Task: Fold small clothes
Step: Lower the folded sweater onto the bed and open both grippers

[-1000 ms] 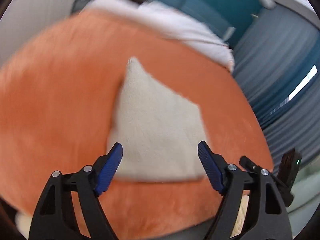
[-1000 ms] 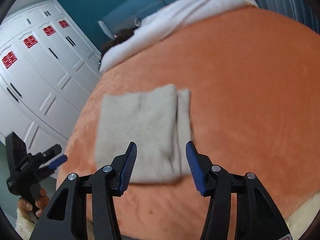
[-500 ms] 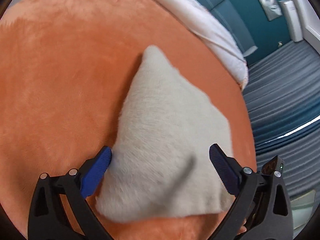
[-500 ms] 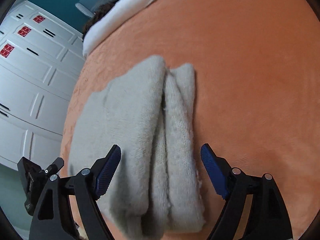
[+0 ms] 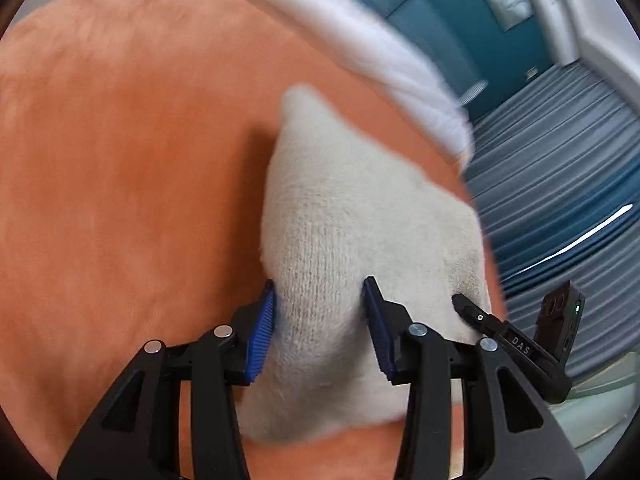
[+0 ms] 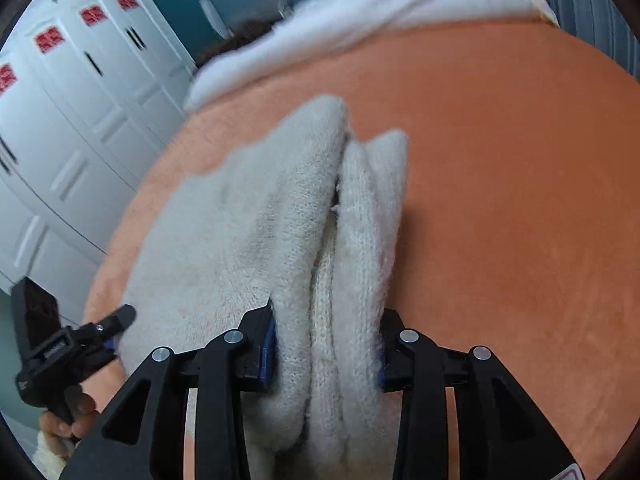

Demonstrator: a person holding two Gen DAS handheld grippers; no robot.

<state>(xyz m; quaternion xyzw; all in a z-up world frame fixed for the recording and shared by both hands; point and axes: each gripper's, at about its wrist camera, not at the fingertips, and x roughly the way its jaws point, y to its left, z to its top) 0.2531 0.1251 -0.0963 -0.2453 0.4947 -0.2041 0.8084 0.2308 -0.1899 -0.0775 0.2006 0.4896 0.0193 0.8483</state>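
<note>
A folded cream knit garment (image 5: 360, 216) lies on the orange blanket (image 5: 120, 160). My left gripper (image 5: 320, 320) is shut on the garment's near left edge, blue pads pressing into the knit. In the right wrist view the garment (image 6: 248, 232) shows stacked folds. My right gripper (image 6: 326, 352) is shut on the thick folded edge at its near right side. Each gripper shows in the other's view: the right gripper (image 5: 520, 344) at the garment's right corner, the left gripper (image 6: 72, 344) at its left corner.
A white pillow or duvet (image 5: 380, 64) lies along the bed's far edge. White wardrobe doors (image 6: 72, 112) stand to the left. Grey striped curtains (image 5: 560, 184) hang to the right, and a teal wall (image 5: 460, 32) is behind.
Both grippers have come down to the garment's near edge and closed on it. They were open and above it before. The garment now bunches between the pads.
</note>
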